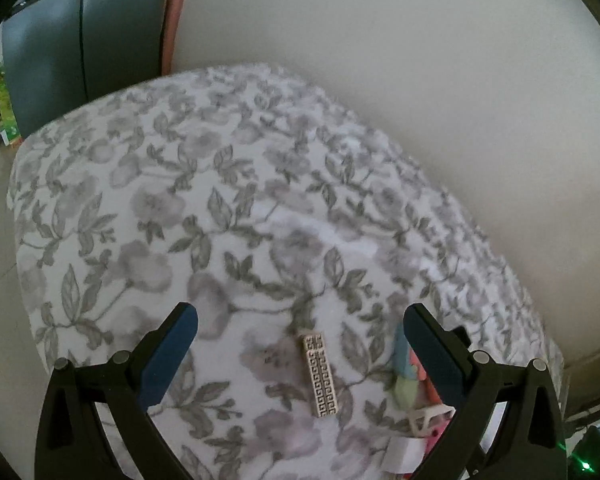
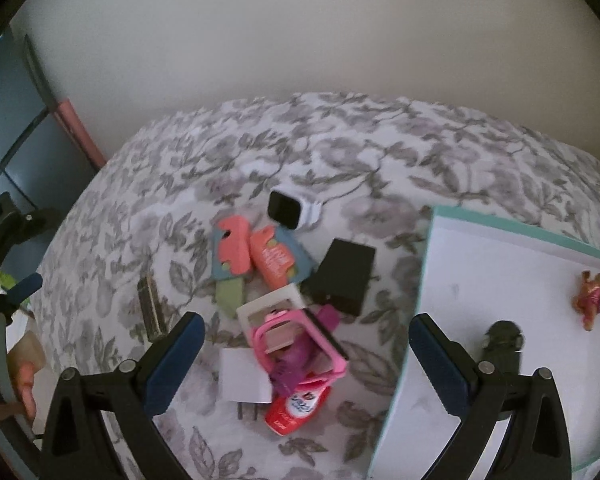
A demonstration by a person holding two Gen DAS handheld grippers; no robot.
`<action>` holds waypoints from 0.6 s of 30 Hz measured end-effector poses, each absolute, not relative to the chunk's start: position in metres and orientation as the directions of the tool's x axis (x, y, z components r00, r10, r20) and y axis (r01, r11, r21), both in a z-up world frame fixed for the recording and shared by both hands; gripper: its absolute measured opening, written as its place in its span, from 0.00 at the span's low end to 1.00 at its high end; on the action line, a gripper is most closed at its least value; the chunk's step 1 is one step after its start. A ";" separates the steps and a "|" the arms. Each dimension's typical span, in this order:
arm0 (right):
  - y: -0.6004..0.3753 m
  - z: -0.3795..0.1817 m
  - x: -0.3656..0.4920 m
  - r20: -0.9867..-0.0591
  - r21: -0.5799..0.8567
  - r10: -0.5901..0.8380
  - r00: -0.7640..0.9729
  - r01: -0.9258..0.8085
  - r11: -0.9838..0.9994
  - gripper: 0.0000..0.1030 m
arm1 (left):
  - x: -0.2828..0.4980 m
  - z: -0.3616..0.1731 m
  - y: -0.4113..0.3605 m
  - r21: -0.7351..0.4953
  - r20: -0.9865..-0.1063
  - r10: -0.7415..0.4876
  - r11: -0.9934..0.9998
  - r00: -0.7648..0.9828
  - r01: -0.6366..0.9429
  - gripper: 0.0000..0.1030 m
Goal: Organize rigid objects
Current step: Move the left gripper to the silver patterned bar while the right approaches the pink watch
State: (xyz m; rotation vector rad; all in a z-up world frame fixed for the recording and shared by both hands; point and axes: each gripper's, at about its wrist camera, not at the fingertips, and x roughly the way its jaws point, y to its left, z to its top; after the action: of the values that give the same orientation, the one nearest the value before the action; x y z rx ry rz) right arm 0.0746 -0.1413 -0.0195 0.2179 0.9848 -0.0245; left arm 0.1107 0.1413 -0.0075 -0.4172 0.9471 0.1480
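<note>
Left gripper [image 1: 300, 320]: jaws apart, empty | patterned bar [image 1: 320, 374] at 6 o'clock | right gripper [image 2: 306, 328]: jaws apart, above pink frame [image 2: 300, 344].

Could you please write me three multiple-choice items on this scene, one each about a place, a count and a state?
1. Where does the orange figurine lie?
A. in the white tray
B. on the floral cover
C. on the black box
2. How many toys lie in the tray?
A. none
B. two
C. five
3. How is the right gripper?
A. shut on a toy
B. open, empty
C. out of view

Answers: 1 A, it rests on the tray's white floor; 2 B, the figurine and a dark toy; 3 B, its fingers stand wide apart.
</note>
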 end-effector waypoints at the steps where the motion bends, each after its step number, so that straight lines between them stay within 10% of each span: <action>1: -0.138 -0.024 0.076 -0.833 0.160 0.071 0.549 0.115 0.980 1.00 | 0.112 -0.011 0.140 -0.277 -0.820 -0.062 0.913 0.569 -0.300 0.99; 18: -0.130 -0.061 0.084 -0.892 0.067 0.009 0.452 0.113 0.991 1.00 | 0.140 -0.080 0.103 -0.121 -0.949 -0.048 0.968 0.313 -0.218 0.99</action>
State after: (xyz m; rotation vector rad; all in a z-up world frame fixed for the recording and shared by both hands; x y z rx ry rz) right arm 0.0839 -0.1296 -0.0611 0.1229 1.1010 -0.0640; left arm 0.1403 0.1027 -0.0805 -0.2445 1.2515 0.1134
